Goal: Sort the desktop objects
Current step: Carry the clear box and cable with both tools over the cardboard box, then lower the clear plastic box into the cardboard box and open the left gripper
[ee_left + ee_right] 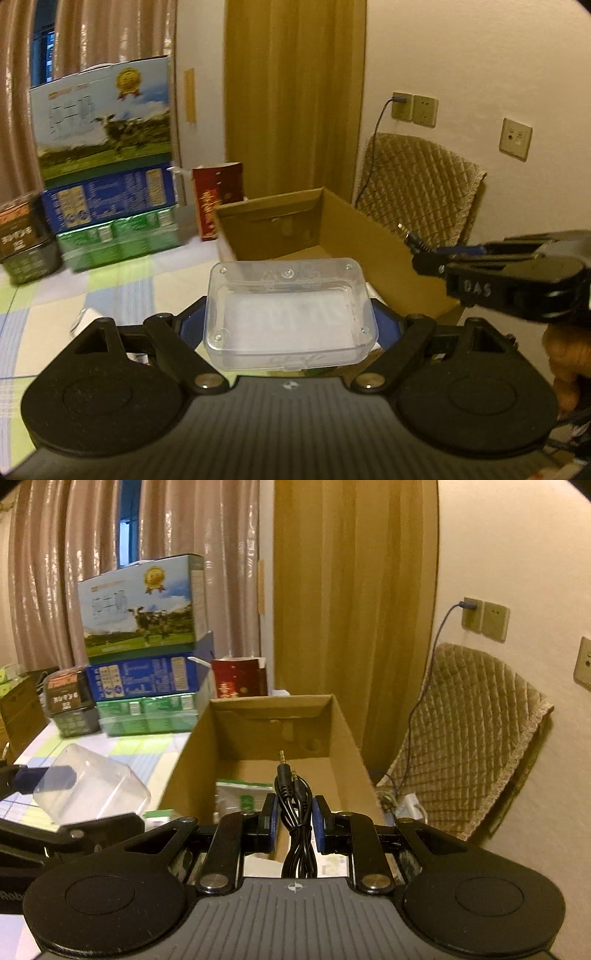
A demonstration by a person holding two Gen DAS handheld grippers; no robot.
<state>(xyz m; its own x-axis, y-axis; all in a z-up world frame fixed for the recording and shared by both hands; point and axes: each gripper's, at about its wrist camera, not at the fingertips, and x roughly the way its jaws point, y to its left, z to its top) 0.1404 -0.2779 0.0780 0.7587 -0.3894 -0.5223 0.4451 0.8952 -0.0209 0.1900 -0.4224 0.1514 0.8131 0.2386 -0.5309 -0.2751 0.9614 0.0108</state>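
The left hand-held gripper (291, 325) is clamped on a clear plastic box (291, 314), its blue pads pressing the box's short sides; the box sits level between the fingers, raised above the bench (44, 332), which carries a checked cloth. In the right wrist view the same box (92, 786) appears at 9 o'clock, beside the open cardboard box (273, 731). The right hand-held gripper (294, 823) is closed narrowly on a bundled black audio cable (293, 812), whose two jack plugs stand upright at 12 o'clock from the fingers, over the cardboard box's near end. Inside that box lies a white-and-green packet (240, 797) (its label is too blurred to read). From the left wrist view the right hand-held gripper (417, 251) enters at 3 o'clock, above the cardboard box's (280, 225) right wall. At 10 o'clock on the bench stand stacked cartons (107, 166), the top one printed with a cow, and a red carton (218, 199) just beside them. A chair with a quilted cover (421, 188) stands at 2 o'clock against the wall.
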